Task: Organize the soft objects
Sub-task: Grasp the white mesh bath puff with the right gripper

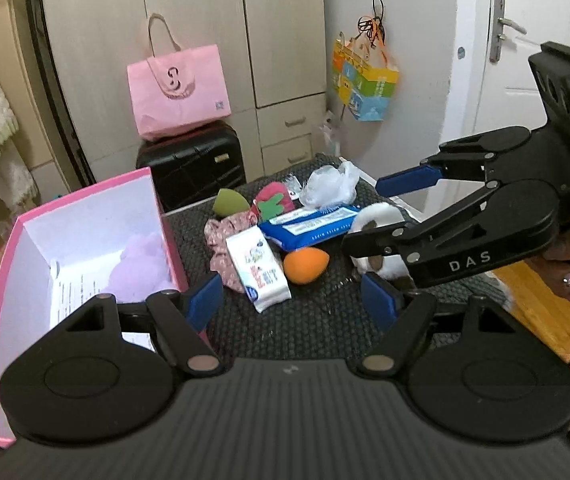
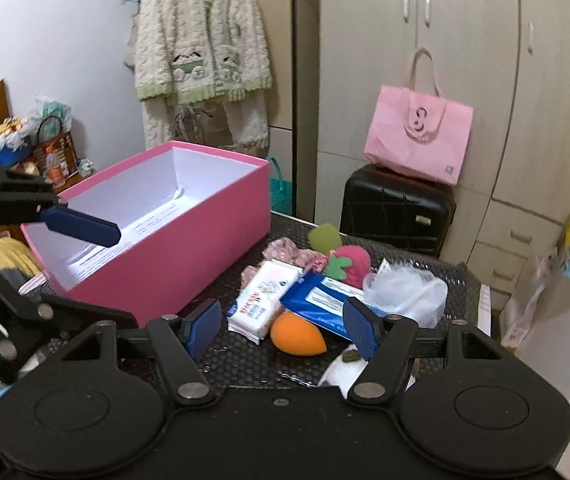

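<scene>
I count one open pink cardboard box with a white inside at the left edge of the dark woven mat that carries everything; in the left wrist view one lilac plush thing lies inside it, beside a printed sheet too small to read. On the mat I see two egg-shaped makeup sponges, one orange near my end and one green at the far edge. There are two packs of wipes: a white one with red lettering and cartoon figures, and a blue one with a white label touching it; I cannot read either. One pink floral fabric scrunchie, one red strawberry-shaped pad with a green leaf, one white mesh bath puff and one white and brown plush piece make up the rest of the pile.

The left gripper is spread with nothing between its blue pads, above the mat's near edge. The right gripper is also spread and empty, over the orange sponge; its side reads "DAS" in the left wrist view.

Behind stand one black hard suitcase and one pink paper bag on top of it
</scene>
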Tool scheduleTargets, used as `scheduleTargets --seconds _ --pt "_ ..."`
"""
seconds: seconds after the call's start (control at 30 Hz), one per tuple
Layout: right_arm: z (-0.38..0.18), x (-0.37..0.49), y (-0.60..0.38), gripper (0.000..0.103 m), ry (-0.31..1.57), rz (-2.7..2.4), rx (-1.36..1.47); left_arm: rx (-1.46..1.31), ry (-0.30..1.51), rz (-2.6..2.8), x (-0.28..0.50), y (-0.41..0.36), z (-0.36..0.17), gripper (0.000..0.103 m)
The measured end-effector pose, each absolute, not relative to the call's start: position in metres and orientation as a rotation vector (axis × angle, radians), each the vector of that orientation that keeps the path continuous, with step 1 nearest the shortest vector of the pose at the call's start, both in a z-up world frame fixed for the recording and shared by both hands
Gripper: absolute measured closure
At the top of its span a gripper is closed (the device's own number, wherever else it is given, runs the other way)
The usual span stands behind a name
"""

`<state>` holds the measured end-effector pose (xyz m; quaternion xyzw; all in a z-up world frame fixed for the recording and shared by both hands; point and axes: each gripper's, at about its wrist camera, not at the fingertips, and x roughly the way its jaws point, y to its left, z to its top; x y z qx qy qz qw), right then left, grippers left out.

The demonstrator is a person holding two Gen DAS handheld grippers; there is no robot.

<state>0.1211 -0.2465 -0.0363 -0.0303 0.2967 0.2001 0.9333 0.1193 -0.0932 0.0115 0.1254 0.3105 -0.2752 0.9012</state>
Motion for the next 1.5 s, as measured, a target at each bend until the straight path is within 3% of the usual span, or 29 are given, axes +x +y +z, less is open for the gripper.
scheduleTargets --seconds 0.47,0.77,0.97,1.03,1.5 --pt "-0.057 0.143 -0.293 0.031 0.564 0.385 0.085 0.275 0.561 -0.453 0.138 -0.145 -0.042 0.027" --pt "-0.078 0.190 -0.320 0.030 0.609 0.293 0.136 0.224 0.600 -0.470 0.167 -0.165 -0.078 0.039" --pt "-0.102 0.221 -0.334 0.024 0.650 0.264 0.199 0.245 0.589 -0.447 0.183 -0.174 -0.093 0.040" --pt "-0.108 0.230 -0.335 0.018 0.663 0.269 0.213 0.255 0.590 -0.451 0.187 -0.178 -0.097 0.040" --pt "-0.140 0.265 -0.339 0.012 0.720 0.342 0.280 0.340 0.567 -0.413 0.184 -0.195 -0.111 0.036"
